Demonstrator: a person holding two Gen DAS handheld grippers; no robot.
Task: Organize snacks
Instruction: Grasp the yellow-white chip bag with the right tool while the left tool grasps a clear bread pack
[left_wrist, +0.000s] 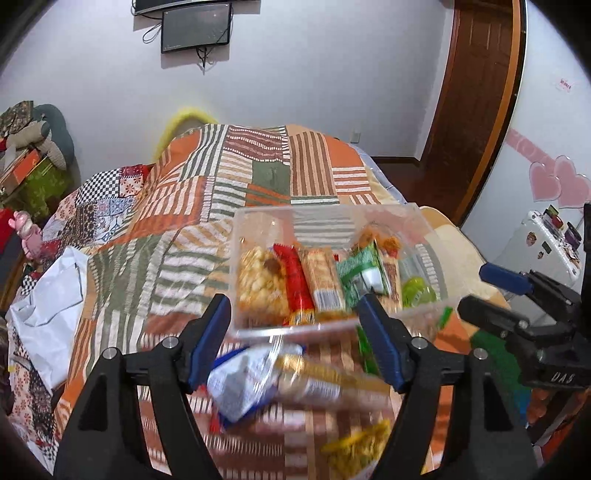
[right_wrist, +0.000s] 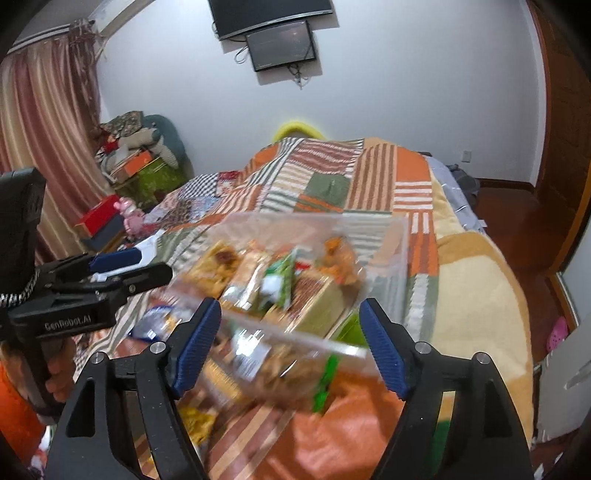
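From the left wrist view, the left gripper (left_wrist: 295, 332) has its jaws spread apart and released, nothing pressed between the blue pads. Beyond the fingertips a clear plastic box (left_wrist: 436, 236) rests on the patchwork bedspread (left_wrist: 177, 206). Inside it, side by side, lie a puffed-rice snack (left_wrist: 258, 284), a red bar (left_wrist: 297, 284), an orange-wrapped bar (left_wrist: 325, 284) and a green packet (left_wrist: 356, 271). In front of the box's near wall, between the fingers and apart from them, lies a blurred blue-and-white packet (left_wrist: 251, 380); a yellow packet (left_wrist: 358, 446) lies nearer the lower edge. The bedspread is open to the left as far as a white bag (left_wrist: 48, 306). At the right edge the right gripper (left_wrist: 487, 291) reaches in, close to the box's right corner.

From the right wrist view, the right gripper (right_wrist: 291, 339) also stands released, with the box's (right_wrist: 399, 254) blurred near wall between its fingers and no pad on it. Here the left gripper (right_wrist: 144, 266) comes in from the left, with a hand (right_wrist: 55, 369) on its grip below. This view alone shows the bed's right edge falling to a wooden floor (right_wrist: 517, 214), a striped curtain (right_wrist: 40, 147) and a green packet (right_wrist: 327, 384) by the box's front.
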